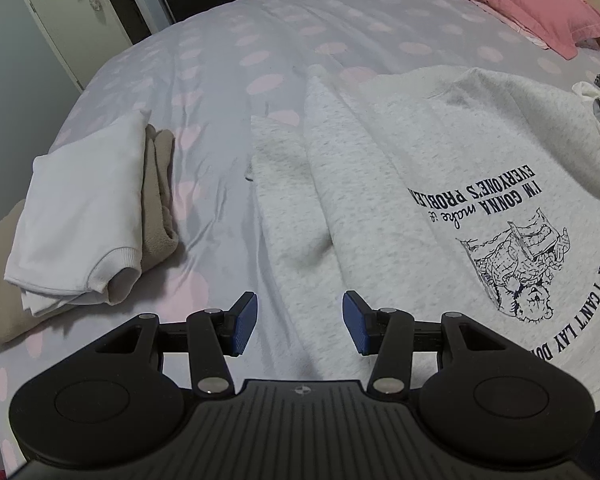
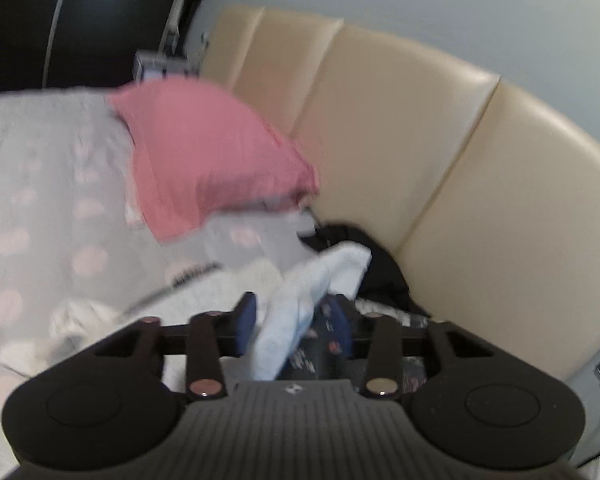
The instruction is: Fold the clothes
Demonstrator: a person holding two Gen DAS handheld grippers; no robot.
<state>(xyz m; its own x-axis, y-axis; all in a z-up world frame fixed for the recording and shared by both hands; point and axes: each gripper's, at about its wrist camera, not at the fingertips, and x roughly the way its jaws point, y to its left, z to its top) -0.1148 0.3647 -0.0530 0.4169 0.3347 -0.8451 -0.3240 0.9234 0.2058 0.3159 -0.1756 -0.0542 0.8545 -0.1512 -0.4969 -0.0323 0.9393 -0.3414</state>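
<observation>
Left gripper (image 1: 300,322): blue pads apart, nothing between them, poised low over the near edge of the grey sweatshirt (image 1: 400,184). Sweatshirt lies spread on the bed cover (image 1: 228,52), printed side up, dark lettering and a drawn figure (image 1: 516,264) toward its right part; one long fold of the fabric runs from the gripper away up the bed.

Left of the sweatshirt, apart from it: a folded white garment (image 1: 80,216) stacked on a folded beige garment (image 1: 160,200), both on the dotted cover. Pink pillow (image 1: 512,0) at the far right corner. A white door (image 1: 60,12) beyond the bed's left side.

Right gripper (image 2: 296,326): view blurred. Pads apart, with a pale blue-white cloth (image 2: 300,304) rising between them; cannot tell whether either pad touches it. The cloth belongs to a loose heap of clothes (image 2: 364,276), dark and light pieces mixed, lying at the foot of the cream padded headboard (image 2: 440,152). The pink pillow (image 2: 212,156) leans just left of the headboard, above the heap
</observation>
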